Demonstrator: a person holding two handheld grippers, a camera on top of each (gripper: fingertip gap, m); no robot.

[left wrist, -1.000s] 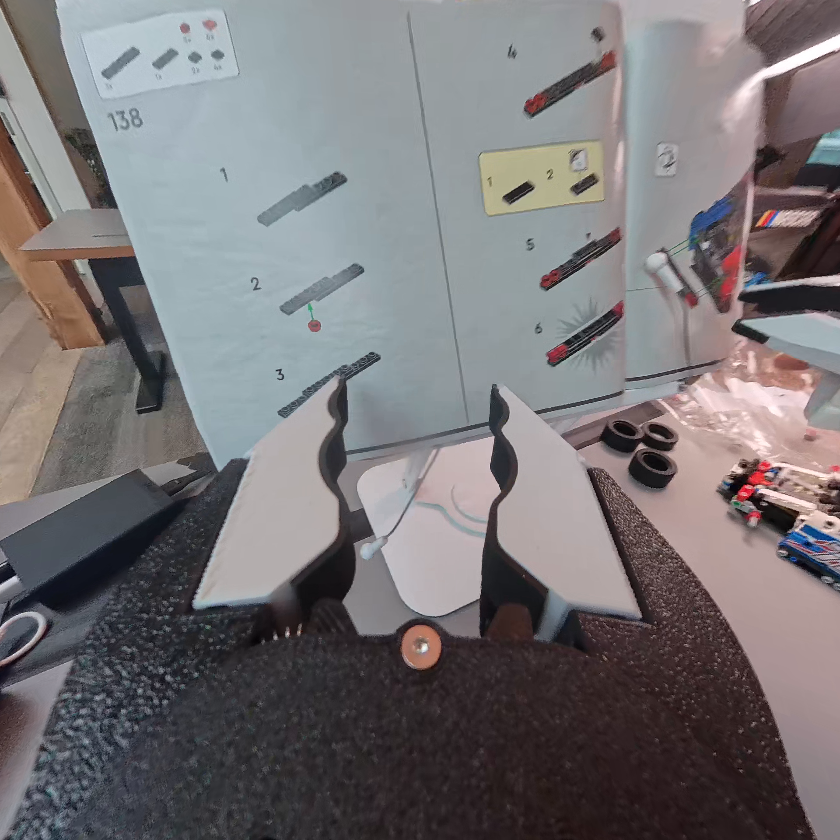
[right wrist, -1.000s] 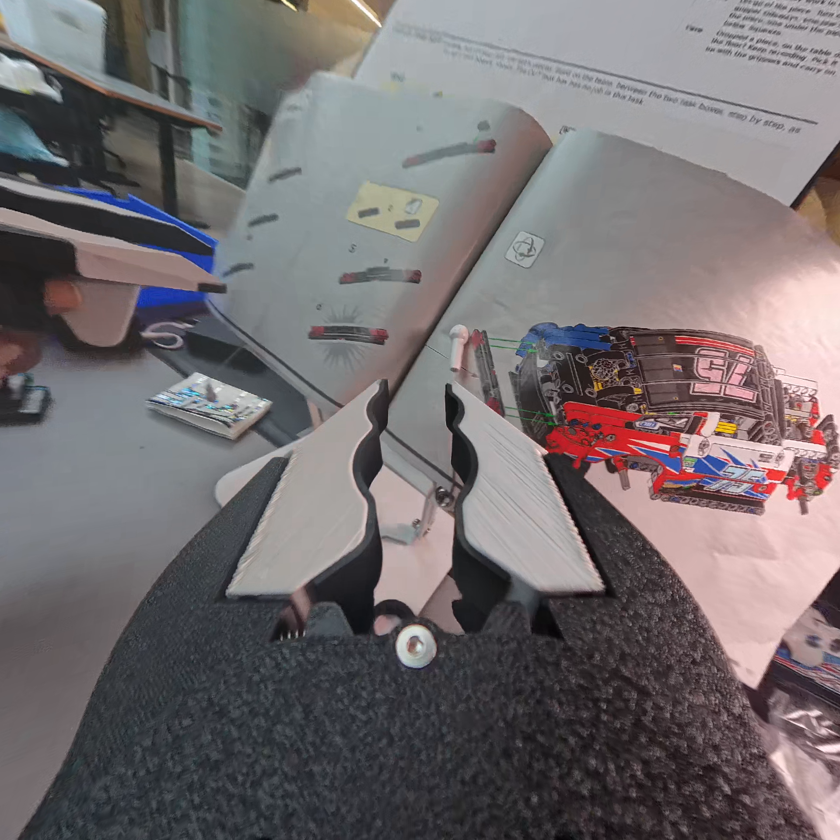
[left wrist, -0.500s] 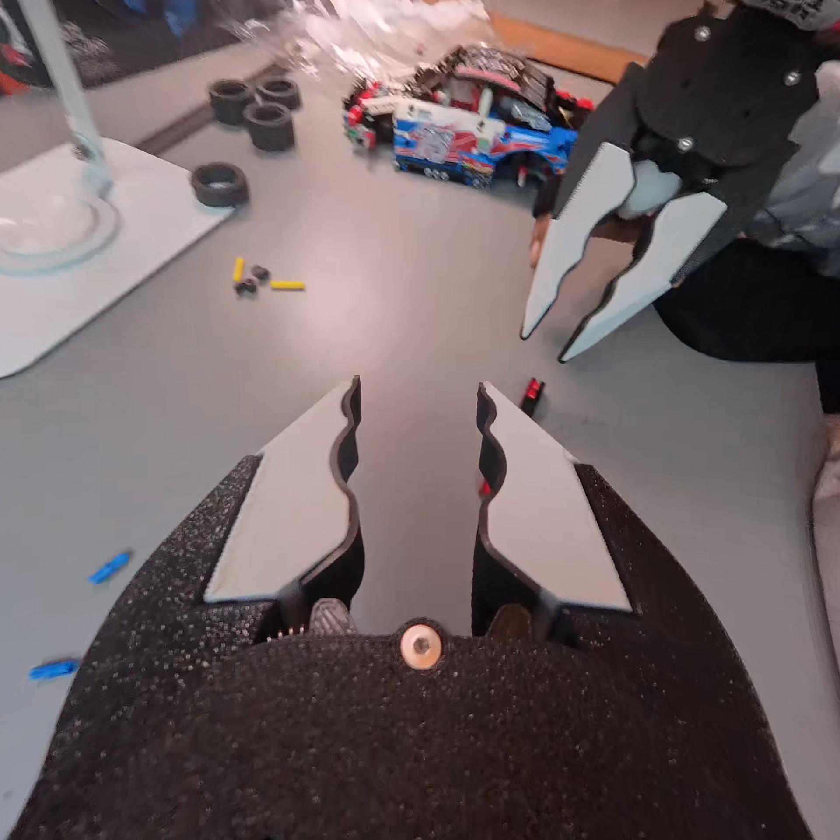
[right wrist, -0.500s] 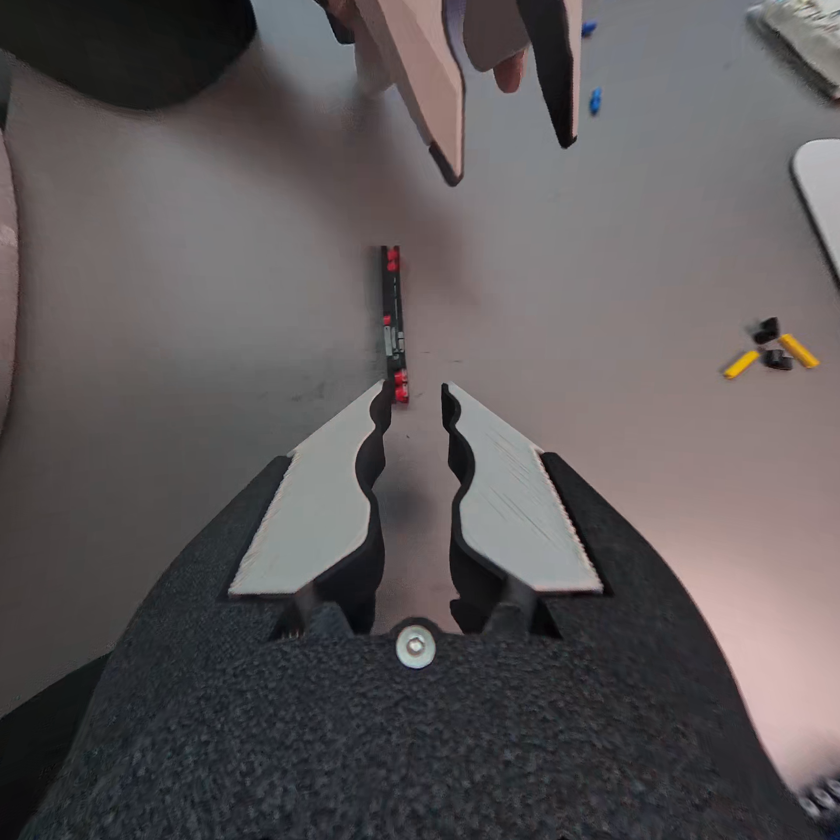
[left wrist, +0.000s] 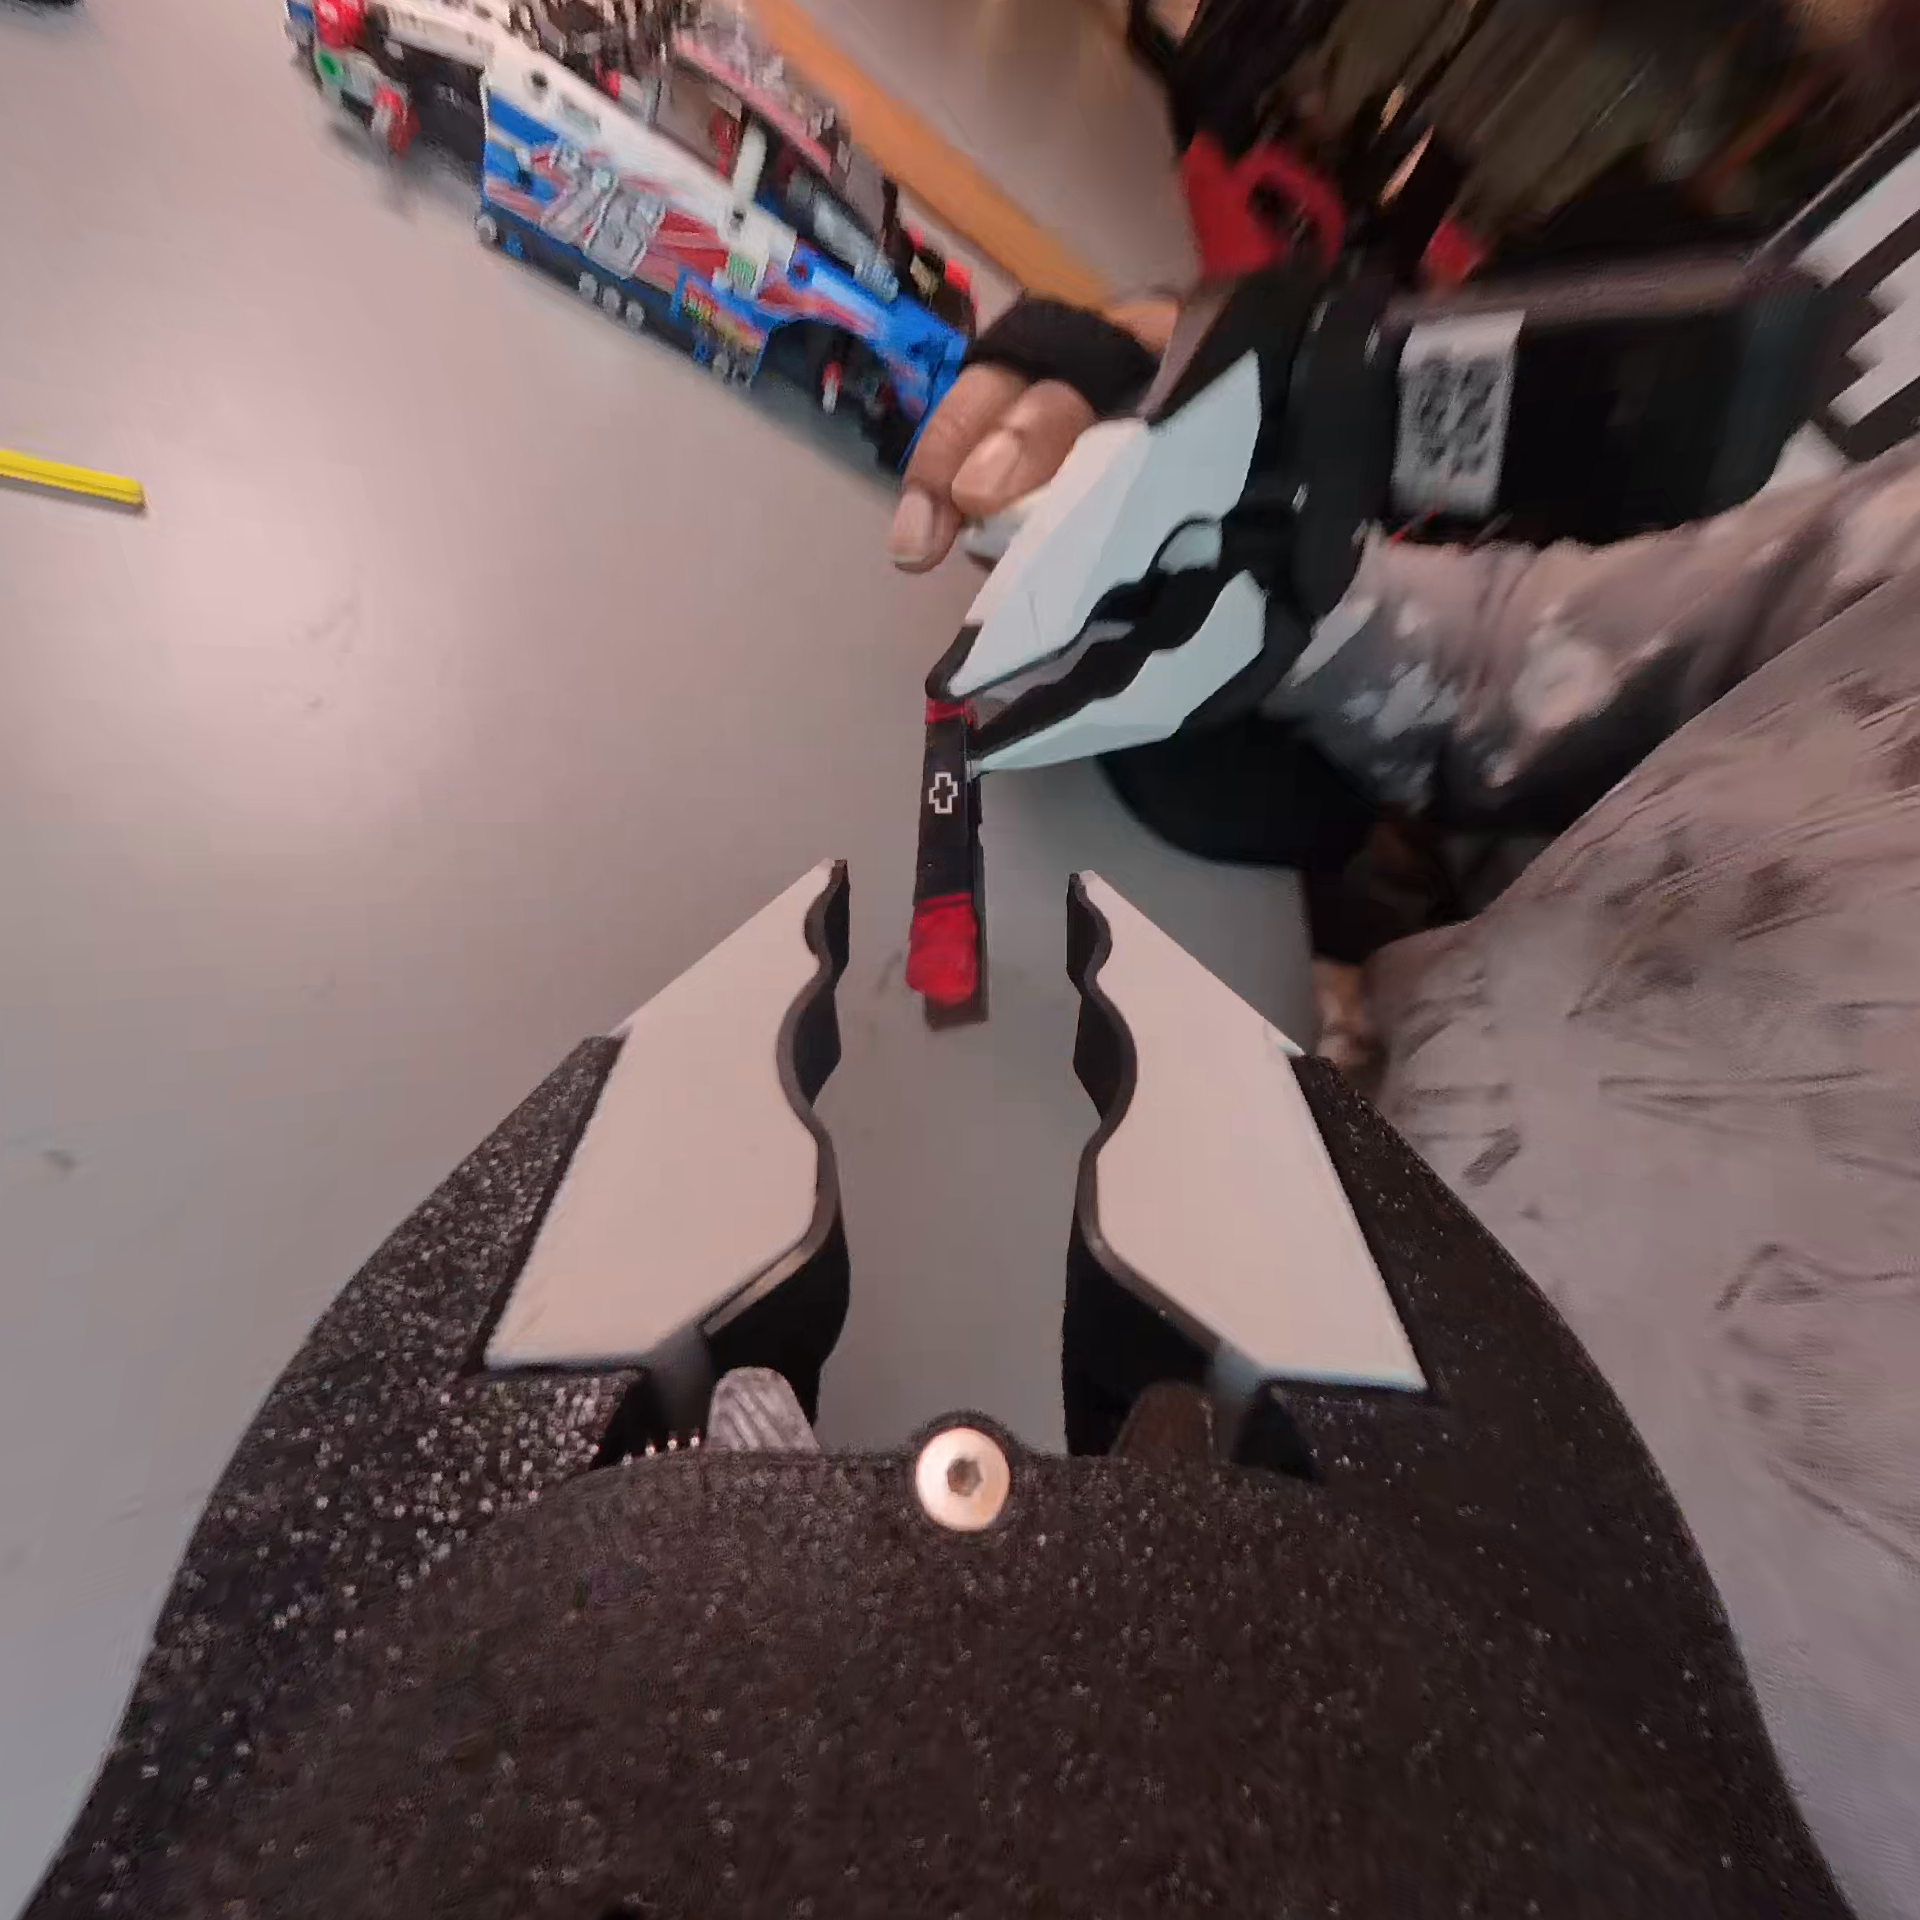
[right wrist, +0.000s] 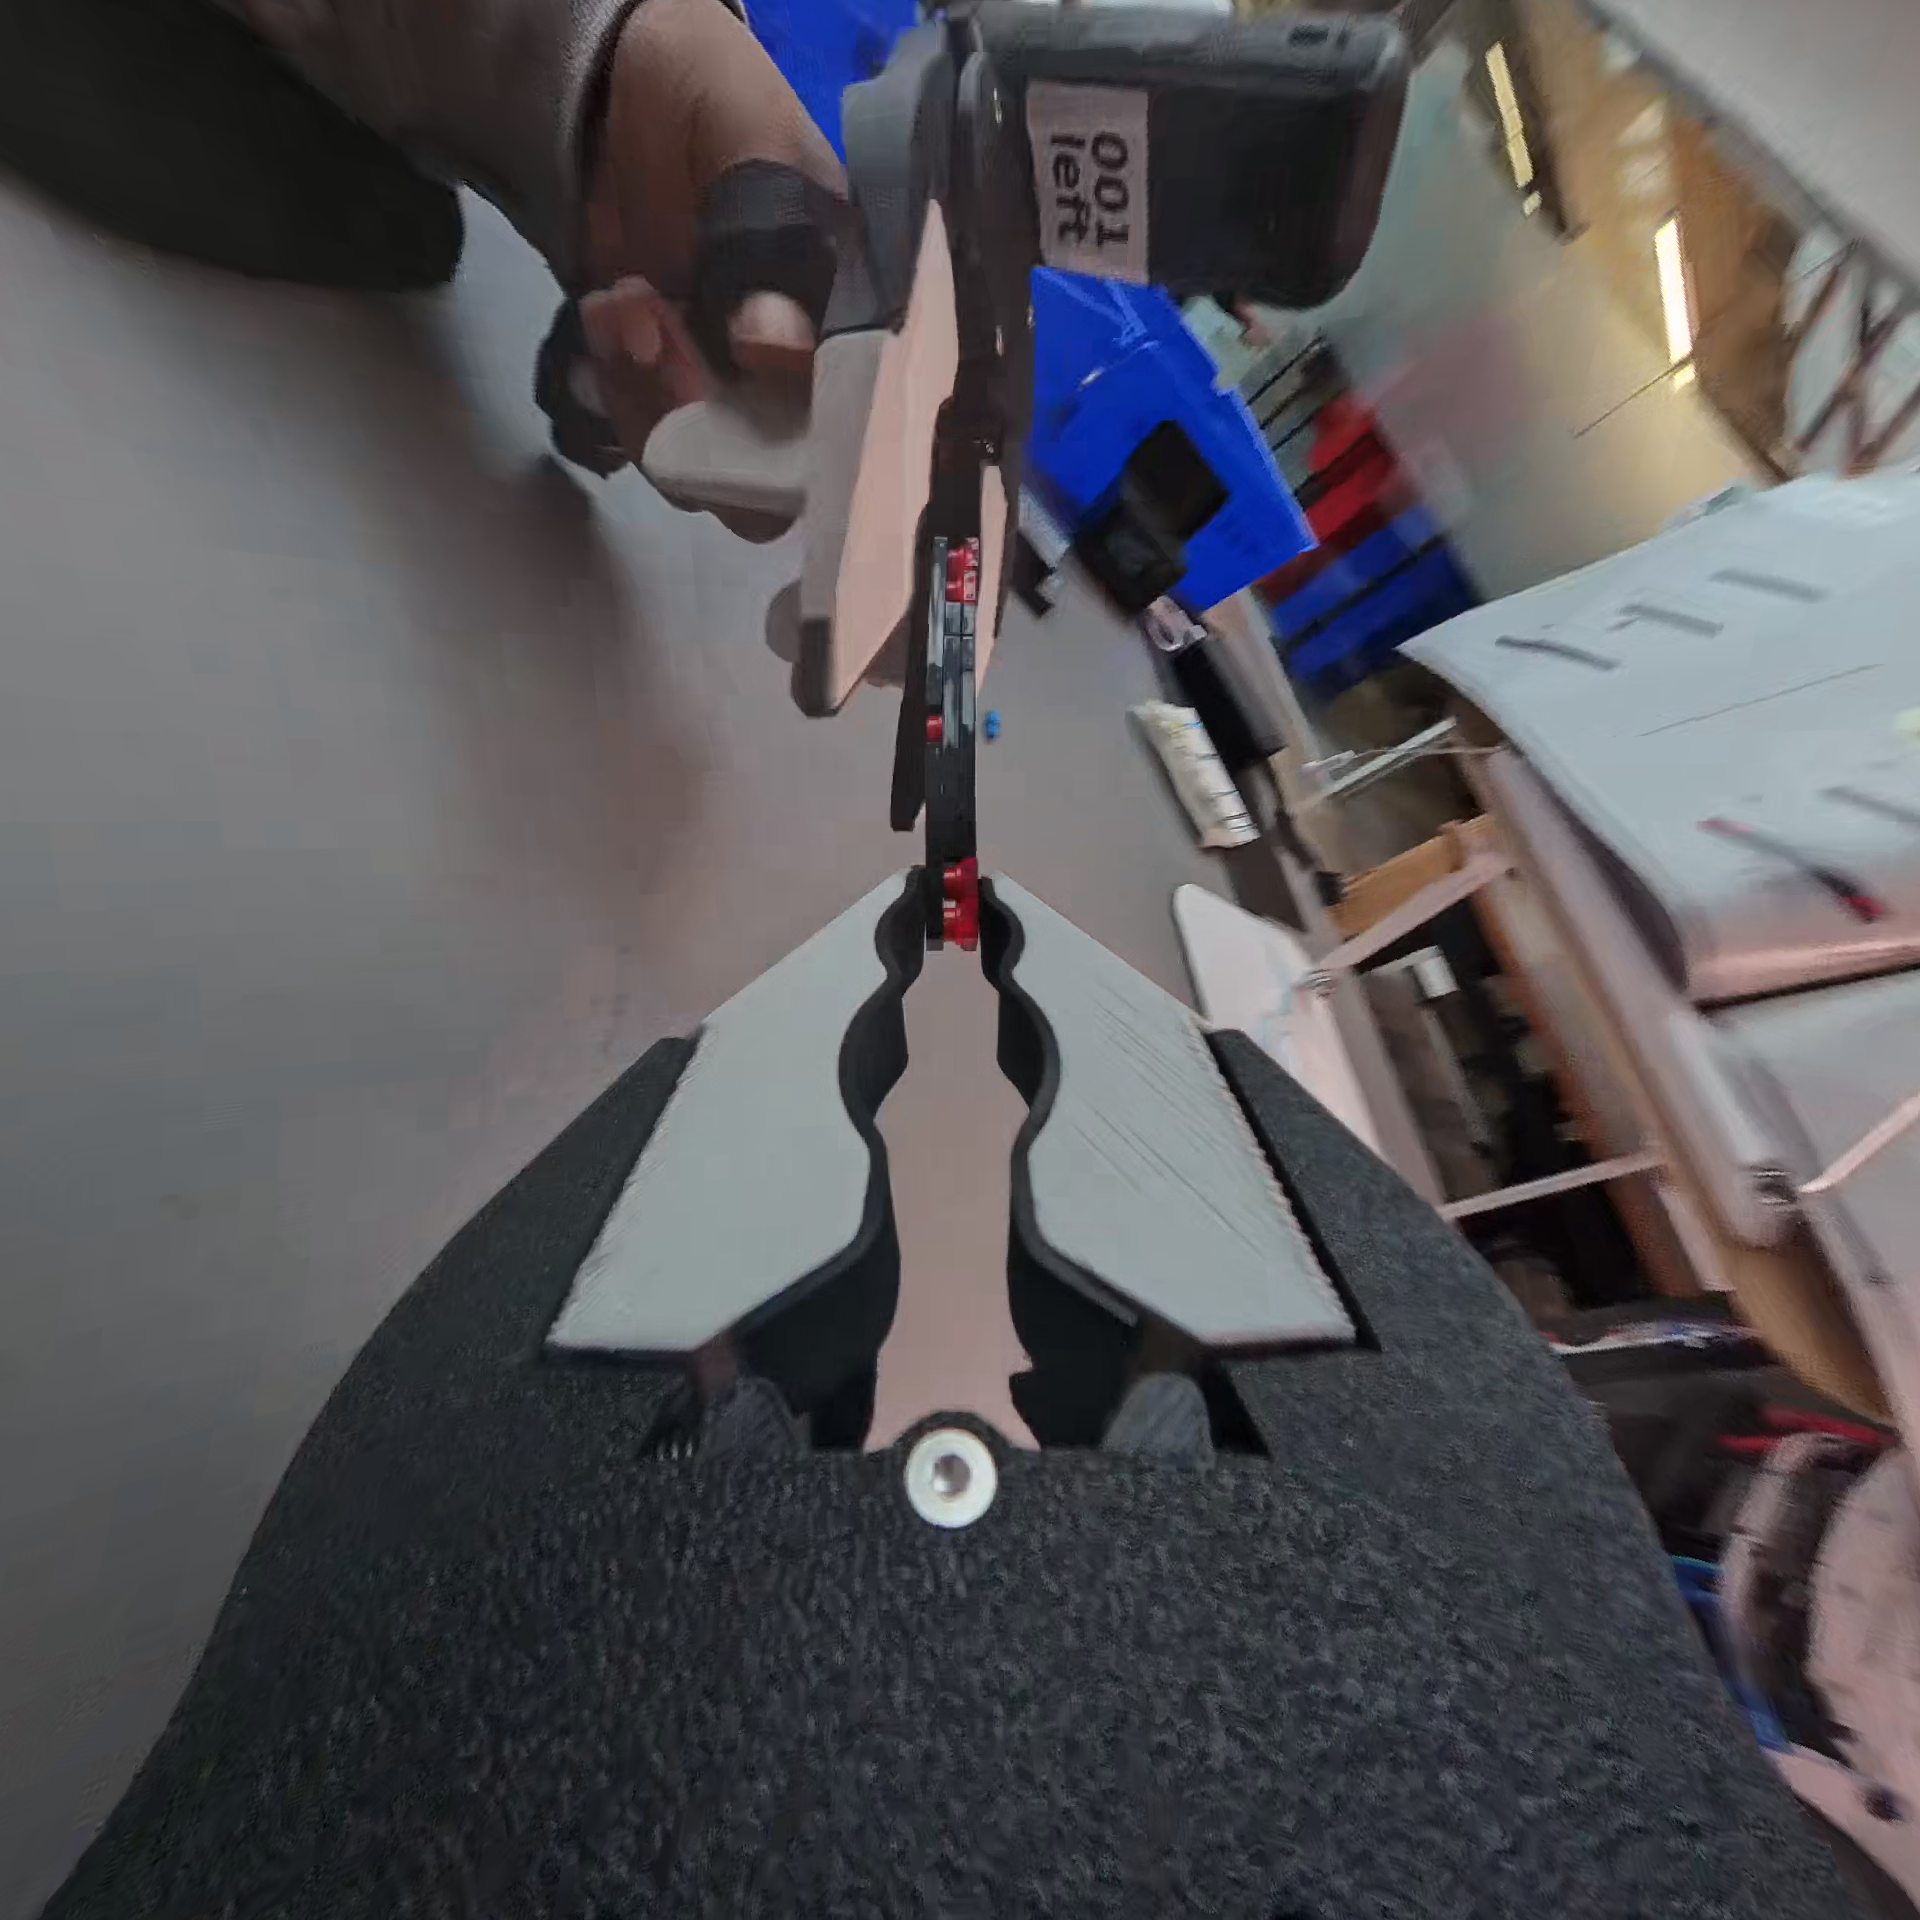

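Black-and-red brick strip (right wrist: pixel 951 790) is sitting pinched at one end between the right gripper's (right wrist: pixel 951 902) fingertips, jaws narrowed right down onto its red end. The strip is up off the grey tabletop (left wrist: pixel 364 727), reaching toward the left gripper (left wrist: pixel 956 878).

Left gripper's jaws are standing wide, nothing between the pads; the strip's free red tip (left wrist: pixel 943 951) is hanging in the gap just past the fingertips, not touching either finger as far as I can tell.

Left wrist view only: the brick race car (left wrist: pixel 665 229), blue/white/red, is lying well behind on the table, a yellow pin (left wrist: pixel 73 480) is lying at the far left edge, and the person's right hand (left wrist: pixel 997 457) is wrapping the right gripper's handle, with a grey patterned sleeve behind it. The right gripper is coming in from the upper right, fingers angled down-left.

Right wrist view only: the left hand (right wrist: pixel 686 270) is gripping its handle with a black strap over the fingers, the left gripper is showing nearly edge-on and pointing straight back, a labelled black camera body (right wrist: pixel 1216 135) is riding on top of it, blue bins (right wrist: pixel 1153 436) are blurring behind, and an open instruction booklet (right wrist: pixel 1704 665) is standing at right.
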